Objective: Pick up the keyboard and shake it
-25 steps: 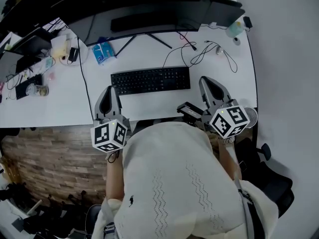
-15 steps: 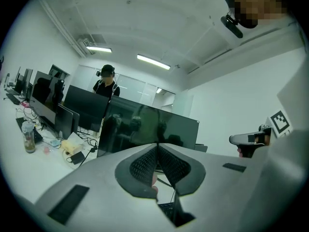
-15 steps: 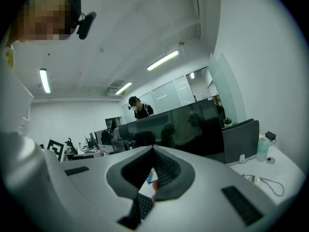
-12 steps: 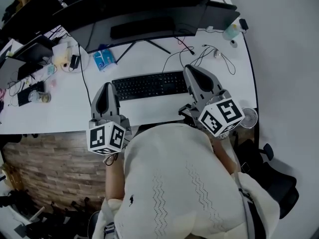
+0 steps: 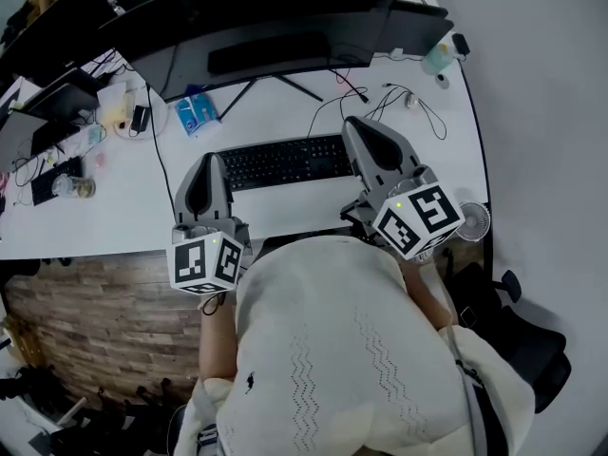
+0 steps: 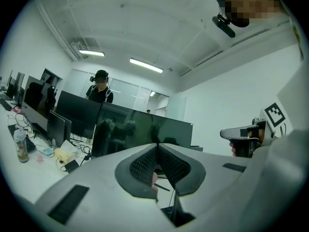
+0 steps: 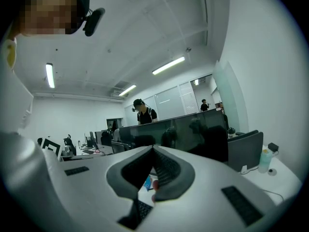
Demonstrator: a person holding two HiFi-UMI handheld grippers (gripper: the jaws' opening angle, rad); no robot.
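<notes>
The black keyboard (image 5: pixel 285 161) is laid flat on the white table (image 5: pixel 123 207), in front of the dark monitor (image 5: pixel 266 27). The left tongs (image 5: pixel 207 171) are held just beside its left end, and the right tongs (image 5: pixel 359 133) are held over its right end. The jaws of the 2 tongs are seen pressed together at the tips, with nothing clamped between them. Whether the keyboard is touched cannot be told.

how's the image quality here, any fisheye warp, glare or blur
Head view: fisheye bends the edges of the white desk; light is even and the black keyboard is sharp. Left gripper view: round black vignette; the grey left gripper is close and soft, the dark glossy monitor mirrors the room, the ceiling strip lights glare. Right gripper view: same vignette, curved ceiling lines, grey right gripper soft too.
</notes>
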